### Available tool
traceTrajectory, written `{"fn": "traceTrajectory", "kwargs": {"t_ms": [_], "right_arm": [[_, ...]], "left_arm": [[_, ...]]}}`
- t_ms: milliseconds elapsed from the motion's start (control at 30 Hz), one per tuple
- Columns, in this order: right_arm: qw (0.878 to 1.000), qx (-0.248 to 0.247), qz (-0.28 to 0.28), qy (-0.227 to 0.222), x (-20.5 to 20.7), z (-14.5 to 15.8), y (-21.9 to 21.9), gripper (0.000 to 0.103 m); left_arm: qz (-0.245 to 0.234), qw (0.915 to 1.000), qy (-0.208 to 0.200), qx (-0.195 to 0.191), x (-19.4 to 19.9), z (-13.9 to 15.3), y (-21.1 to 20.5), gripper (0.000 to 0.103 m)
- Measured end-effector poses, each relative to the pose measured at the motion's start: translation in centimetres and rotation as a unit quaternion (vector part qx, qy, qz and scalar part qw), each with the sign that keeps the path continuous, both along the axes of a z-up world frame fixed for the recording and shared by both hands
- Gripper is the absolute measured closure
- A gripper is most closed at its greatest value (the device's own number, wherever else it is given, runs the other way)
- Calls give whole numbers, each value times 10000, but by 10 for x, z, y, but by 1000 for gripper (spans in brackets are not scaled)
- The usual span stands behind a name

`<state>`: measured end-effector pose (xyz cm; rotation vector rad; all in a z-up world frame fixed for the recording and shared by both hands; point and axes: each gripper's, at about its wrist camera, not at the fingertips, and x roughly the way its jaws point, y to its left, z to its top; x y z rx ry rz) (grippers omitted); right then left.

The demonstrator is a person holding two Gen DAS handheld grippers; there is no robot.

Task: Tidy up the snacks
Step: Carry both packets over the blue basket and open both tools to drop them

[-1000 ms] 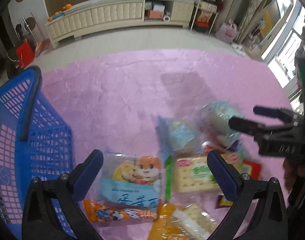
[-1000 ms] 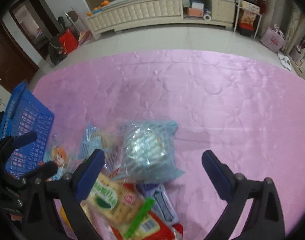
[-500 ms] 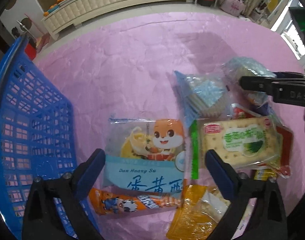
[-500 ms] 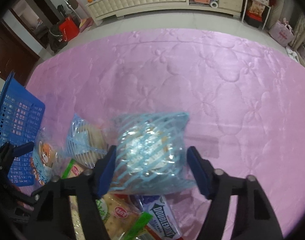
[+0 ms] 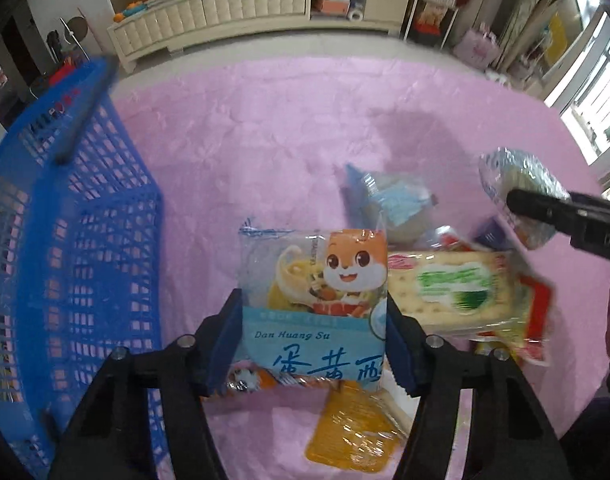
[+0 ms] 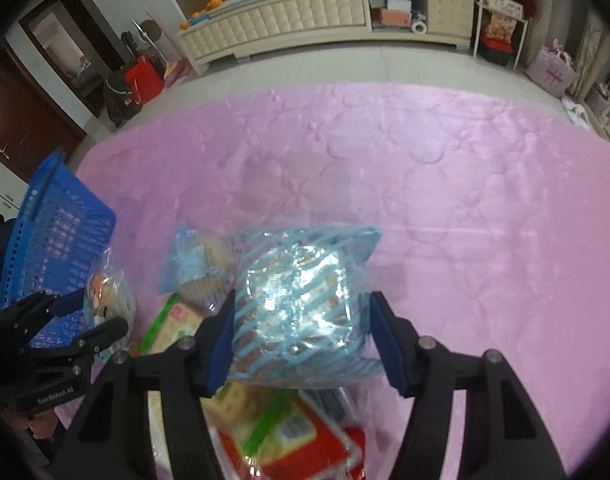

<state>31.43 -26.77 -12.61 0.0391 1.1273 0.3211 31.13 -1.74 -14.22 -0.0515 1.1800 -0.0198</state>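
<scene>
My left gripper (image 5: 311,344) is closing its jaws on a light blue Dan Huang Su packet (image 5: 313,280) with a cartoon fox; both pads press its sides. A blue mesh basket (image 5: 85,240) stands just left of it. In the right wrist view my right gripper (image 6: 303,340) is closing too, pads pressed on a blue-striped clear bag (image 6: 301,292) held above the snack pile. That gripper (image 5: 565,216) and its bag (image 5: 517,184) also show at the right of the left wrist view. The basket (image 6: 61,220) and left gripper (image 6: 97,314) show at the left of the right wrist view.
On the pink quilt (image 5: 265,128) lie a green-labelled cracker pack (image 5: 453,288), an orange packet (image 5: 353,428), a second blue-striped bag (image 5: 393,208) and a red packet (image 6: 305,440). A long cream cabinet (image 6: 305,12) stands across the floor beyond the quilt.
Both grippers went from wide open to closed on packets: the left around the fox packet, the right around the blue-striped bag, which now sits a little above the pile.
</scene>
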Motion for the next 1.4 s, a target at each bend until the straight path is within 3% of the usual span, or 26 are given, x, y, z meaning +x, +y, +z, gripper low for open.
{"fn": "traceTrajectory", "kwargs": {"t_ms": [233, 600, 1033, 1267, 1400], "right_arm": [[9992, 123, 30, -367, -52, 53, 1, 37], [9947, 131, 228, -989, -108, 122, 53, 37], [9896, 477, 765, -1119, -111, 143, 142, 37], [9861, 499, 1124, -1121, -85, 144, 197, 37], [9858, 366, 1264, -1041, -68, 135, 230, 37]], "left_arm": [[-99, 9987, -448, -229, -39, 50, 3, 41], [-125, 9916, -1238, -346, -101, 122, 37, 41], [345, 9875, -1536, -96, -137, 162, 142, 41], [414, 9886, -1449, 6, -125, 167, 179, 41], [407, 9907, -1298, -56, -106, 156, 191, 41]]}}
